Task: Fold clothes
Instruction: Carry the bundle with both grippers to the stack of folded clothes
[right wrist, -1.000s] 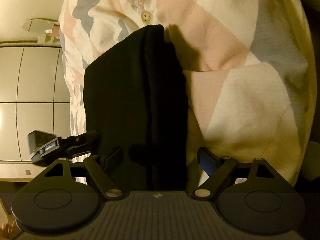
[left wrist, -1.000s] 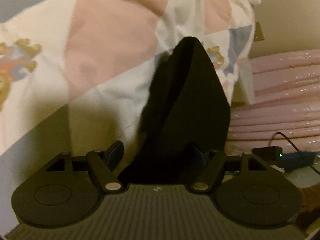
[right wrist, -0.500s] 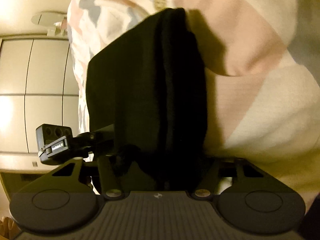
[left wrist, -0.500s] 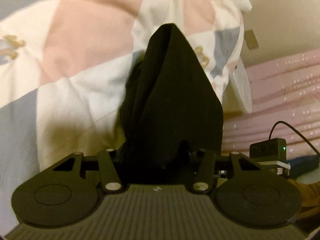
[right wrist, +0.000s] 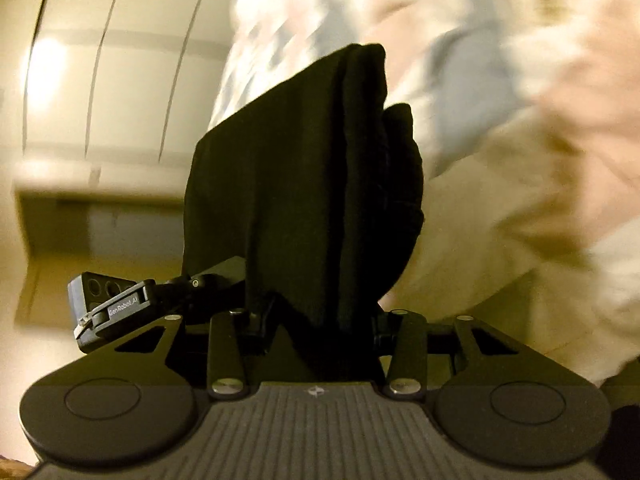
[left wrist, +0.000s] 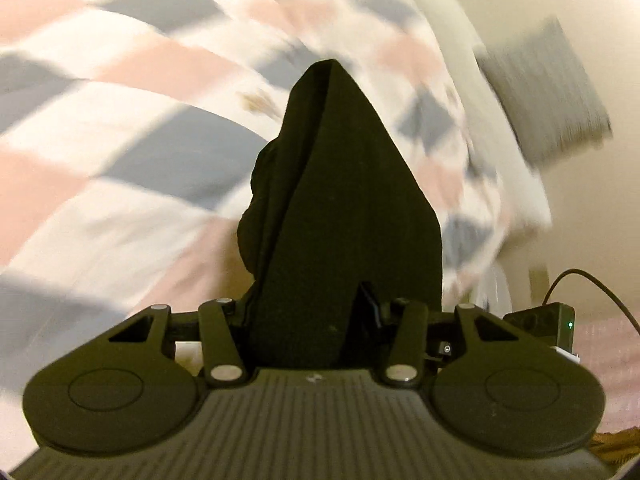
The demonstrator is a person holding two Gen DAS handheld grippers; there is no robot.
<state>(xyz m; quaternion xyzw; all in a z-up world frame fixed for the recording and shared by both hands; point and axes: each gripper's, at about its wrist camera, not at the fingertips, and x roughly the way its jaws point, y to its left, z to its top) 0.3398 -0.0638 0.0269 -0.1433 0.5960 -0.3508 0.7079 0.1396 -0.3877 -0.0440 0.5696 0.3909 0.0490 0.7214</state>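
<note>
Black garment (left wrist: 344,216) pinched between both tools

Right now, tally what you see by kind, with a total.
Black garment: 1
Claws, left claw and right claw, both clamped on the garment: 2
Patchwork quilt: 1
Small black camera with a green light: 1
Total: 5
</note>
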